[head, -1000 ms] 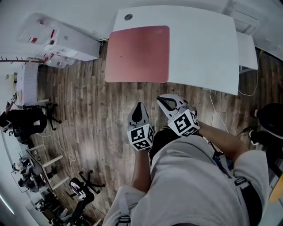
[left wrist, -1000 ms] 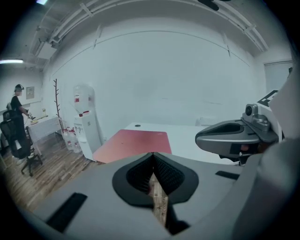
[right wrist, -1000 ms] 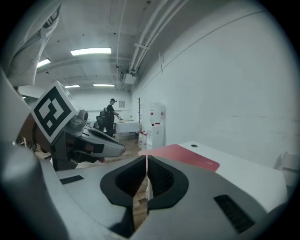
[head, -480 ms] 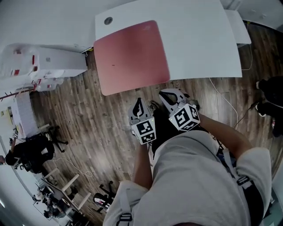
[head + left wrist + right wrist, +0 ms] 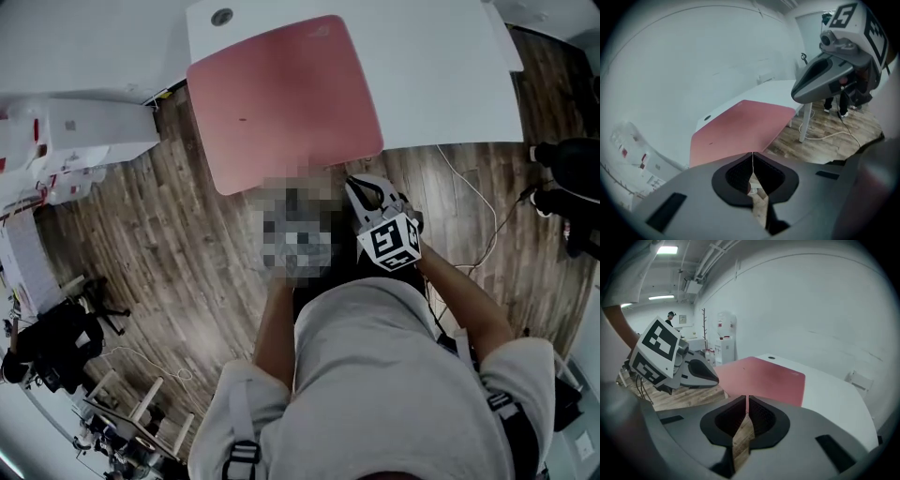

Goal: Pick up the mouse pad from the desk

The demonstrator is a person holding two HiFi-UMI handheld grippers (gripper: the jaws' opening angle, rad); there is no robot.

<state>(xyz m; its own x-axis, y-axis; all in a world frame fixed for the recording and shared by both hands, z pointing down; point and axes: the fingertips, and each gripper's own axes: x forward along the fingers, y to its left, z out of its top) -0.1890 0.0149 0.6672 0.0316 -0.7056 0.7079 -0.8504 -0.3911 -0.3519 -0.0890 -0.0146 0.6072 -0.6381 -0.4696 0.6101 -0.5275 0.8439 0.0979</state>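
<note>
Floor: dark wood planks (image 5: pixel 178 244) all round, pale wall behind; person stands just short of the bench
Bench: white top (image 5: pixel 441 75), bare apart from the pad; round cable hole (image 5: pixel 222 16) at its far left corner
Mouse pad: pink, flat on the bench's left part (image 5: pixel 281 94); near edge runs along the bench's front edge, cannot tell if it overhangs
Left gripper: (image 5: pixel 752 159) low in front of the person, aimed at the pad's near edge, clear of it; a mosaic patch covers it in the head view
Right gripper: (image 5: pixel 356 186) just beside the left one, nose near the pad's near right corner, not touching
Fingers: left pair (image 5: pixel 737 177) pressed together, nothing between; right pair (image 5: pixel 761 420) likewise together and empty
Cable: white lead (image 5: pixel 473 192) loose on the floor by the bench's front right
Stage: my read is approach, grasp not begun
Risk 1: fingers arriving pressed together would only shove the pad across the bench; they need to spread first
Risk 2: pad is thin and lies flat, so a finger may miss getting under the edge and scrape the bench top
Risk 3: pad is wide and likely limp; a one-corner pinch could let it fold, sag and slip out
Risk 4: grippers sit close together, so they could knock each other going for the same edge
</note>
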